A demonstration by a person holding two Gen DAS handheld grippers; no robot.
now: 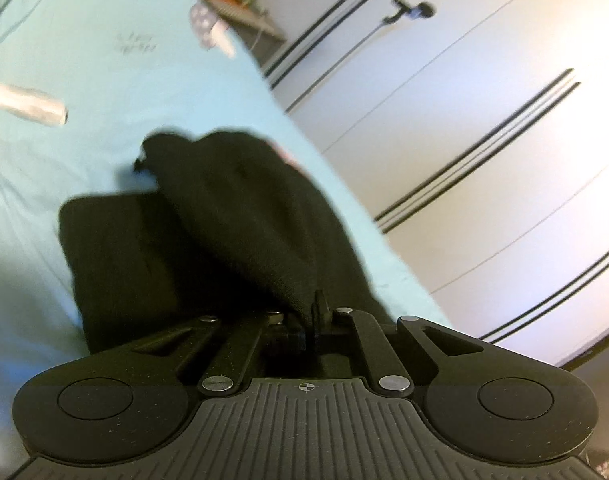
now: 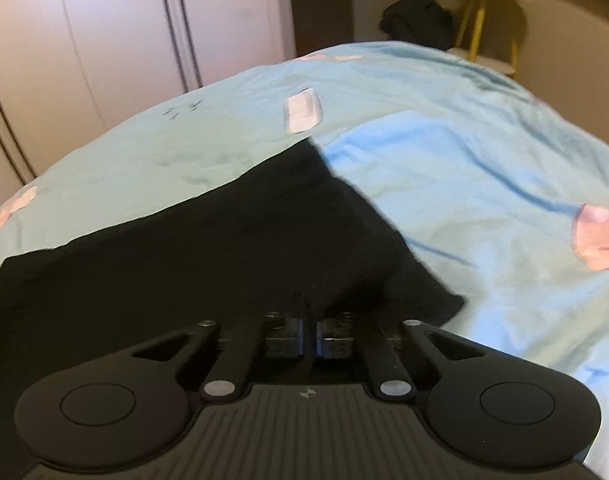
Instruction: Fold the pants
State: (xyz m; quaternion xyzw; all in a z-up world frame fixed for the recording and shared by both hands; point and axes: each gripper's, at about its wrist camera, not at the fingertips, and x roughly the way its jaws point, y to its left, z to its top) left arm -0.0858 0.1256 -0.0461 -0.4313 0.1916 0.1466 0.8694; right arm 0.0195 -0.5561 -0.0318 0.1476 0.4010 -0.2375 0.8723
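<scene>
Black fabric of one pair of pants is gripped between the closed fingers of the left claw, a fold of cloth being lifted up from the bed. One light blue bedsheet is seen spread over that bed, and the pants are laid across it, near its edge beside the white wardrobe doors. By the right claw another part of the same pants is pinched, its fingers drawn together on the cloth. One white cylindrical item is seen lying on the sheet, well apart from the pants. One small yellow-legged side table is visible beyond the bed.
</scene>
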